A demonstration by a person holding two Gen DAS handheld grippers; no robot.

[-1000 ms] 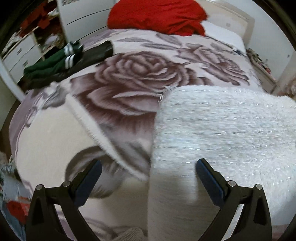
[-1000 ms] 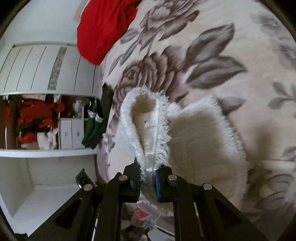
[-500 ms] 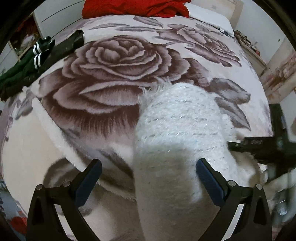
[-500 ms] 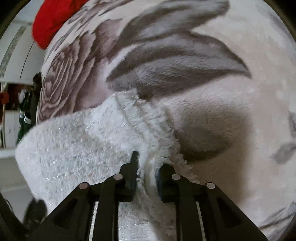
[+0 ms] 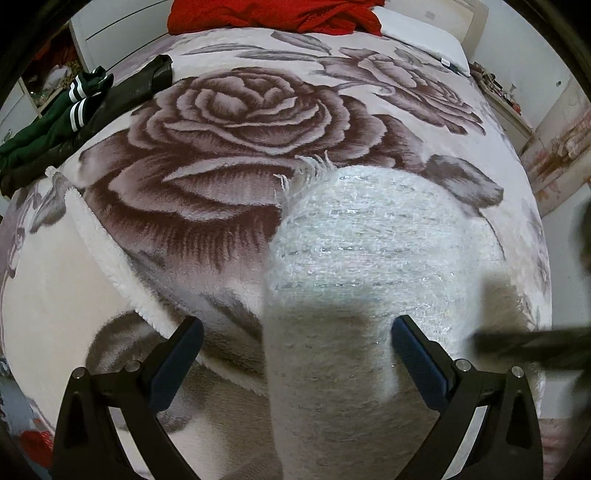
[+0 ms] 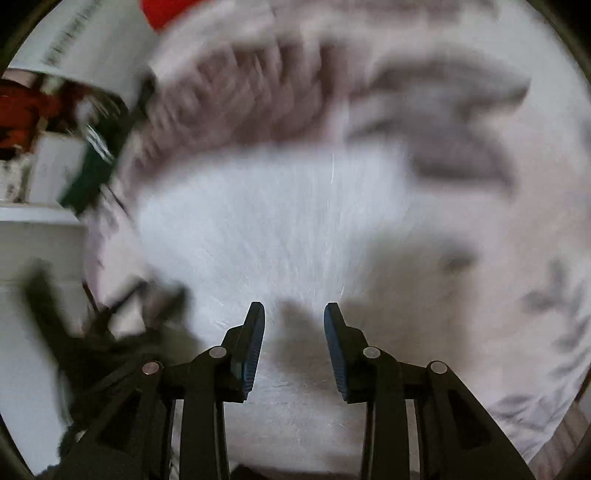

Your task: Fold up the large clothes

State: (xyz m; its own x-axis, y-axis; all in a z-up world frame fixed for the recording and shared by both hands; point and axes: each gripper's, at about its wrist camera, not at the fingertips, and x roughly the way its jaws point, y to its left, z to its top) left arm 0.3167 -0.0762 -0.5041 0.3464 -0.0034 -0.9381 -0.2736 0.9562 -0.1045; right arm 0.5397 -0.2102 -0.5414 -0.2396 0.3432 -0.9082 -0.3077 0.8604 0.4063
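A fluffy white knit garment (image 5: 369,266) lies folded on the rose-patterned blanket (image 5: 229,122) of a bed. My left gripper (image 5: 295,350) is open, its jaws wide apart over the garment's near end, holding nothing. My right gripper (image 6: 294,325) is open and empty, just above the white garment (image 6: 280,221); its view is motion-blurred. The right gripper shows as a dark blur at the right edge of the left wrist view (image 5: 535,347).
A red garment (image 5: 273,14) lies at the head of the bed. A green striped garment (image 5: 55,118) and a black one (image 5: 122,96) lie at the bed's left edge. White cabinets and shelves stand to the left (image 6: 44,177). A fleece blanket edge (image 5: 107,254) crosses the left.
My right gripper let go of the white garment's edge and opened, then pulled back fast. The garment now lies folded over on the bed. My left gripper stayed open.
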